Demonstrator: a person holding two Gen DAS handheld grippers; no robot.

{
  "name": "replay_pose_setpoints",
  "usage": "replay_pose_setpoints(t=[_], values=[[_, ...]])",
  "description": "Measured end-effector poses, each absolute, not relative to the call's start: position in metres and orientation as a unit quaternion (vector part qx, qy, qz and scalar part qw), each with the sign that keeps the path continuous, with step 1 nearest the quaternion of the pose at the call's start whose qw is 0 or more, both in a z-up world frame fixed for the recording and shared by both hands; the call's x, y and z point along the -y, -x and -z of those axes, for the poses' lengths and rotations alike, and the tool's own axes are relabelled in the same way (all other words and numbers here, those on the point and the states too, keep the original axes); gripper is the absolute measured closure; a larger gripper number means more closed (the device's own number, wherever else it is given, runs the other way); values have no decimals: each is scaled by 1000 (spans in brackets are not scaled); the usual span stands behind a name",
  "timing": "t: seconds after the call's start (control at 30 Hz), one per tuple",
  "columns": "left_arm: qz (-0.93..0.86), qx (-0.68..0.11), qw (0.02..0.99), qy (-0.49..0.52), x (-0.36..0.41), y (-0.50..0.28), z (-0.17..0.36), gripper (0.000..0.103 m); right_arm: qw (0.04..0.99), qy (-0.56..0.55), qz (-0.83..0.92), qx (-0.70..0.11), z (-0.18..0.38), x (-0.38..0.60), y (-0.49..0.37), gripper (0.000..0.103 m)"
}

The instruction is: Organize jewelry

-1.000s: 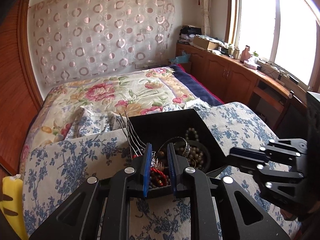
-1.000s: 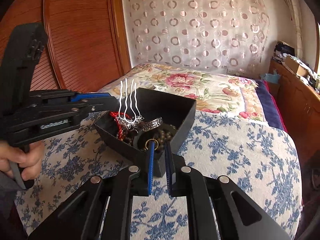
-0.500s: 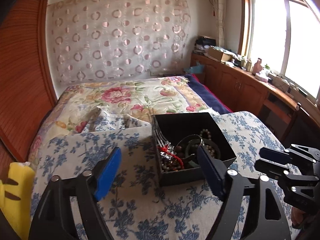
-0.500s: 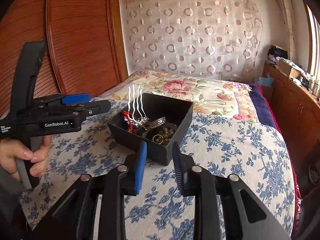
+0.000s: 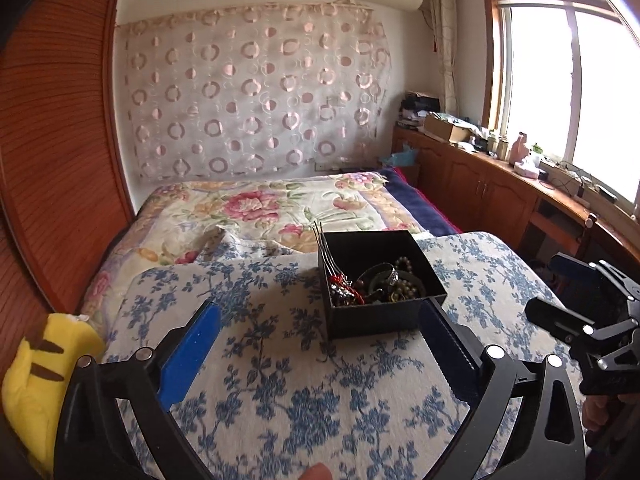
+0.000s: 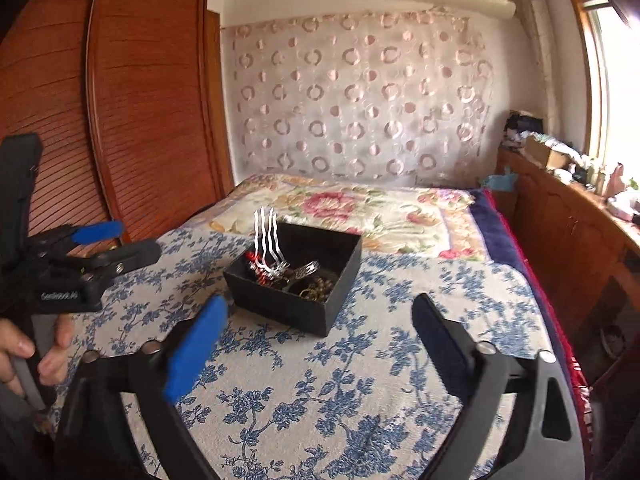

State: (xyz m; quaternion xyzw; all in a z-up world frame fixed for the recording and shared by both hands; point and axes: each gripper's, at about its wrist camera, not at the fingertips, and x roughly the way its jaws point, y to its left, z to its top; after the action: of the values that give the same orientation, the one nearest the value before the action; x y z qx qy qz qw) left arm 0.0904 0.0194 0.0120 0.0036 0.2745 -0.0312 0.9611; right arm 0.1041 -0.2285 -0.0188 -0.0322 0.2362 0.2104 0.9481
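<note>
A black open box point(image 5: 376, 316) point(image 6: 280, 306) sits on the blue-flowered cloth. It holds a wavy silver hair comb point(image 6: 266, 238) standing up at its left end, red beads point(image 5: 346, 286), a silver bangle point(image 6: 307, 269) and brown bead strings point(image 5: 404, 290). My left gripper point(image 5: 320, 344) is wide open and empty, pulled back in front of the box; it also shows at the left of the right wrist view point(image 6: 116, 248). My right gripper point(image 6: 320, 334) is wide open and empty, behind the box's near corner; it also shows at the right of the left wrist view point(image 5: 560, 288).
The flowered cloth point(image 5: 304, 392) covers a raised surface against a bed with a floral quilt point(image 5: 260, 208). A yellow plush toy point(image 5: 36, 376) lies at the left edge. A wooden wardrobe point(image 6: 120, 120) stands left, a cluttered wooden counter point(image 5: 500, 176) right under the window.
Both grippers opened from nearly shut at the box to wide open. Both pulled back and up from the box. The box now rests level on the cloth.
</note>
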Motion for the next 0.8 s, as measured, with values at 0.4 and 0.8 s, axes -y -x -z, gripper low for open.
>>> replay_pose_setpoints(t=[0.4, 0.8], values=[[17, -271, 962, -13, -5, -49, -8, 8, 961, 17, -177, -211, 10, 249, -59, 3], [14, -274, 962, 1, -8, -41, 2, 8, 963, 14, -165, -214, 15, 249, -56, 3]])
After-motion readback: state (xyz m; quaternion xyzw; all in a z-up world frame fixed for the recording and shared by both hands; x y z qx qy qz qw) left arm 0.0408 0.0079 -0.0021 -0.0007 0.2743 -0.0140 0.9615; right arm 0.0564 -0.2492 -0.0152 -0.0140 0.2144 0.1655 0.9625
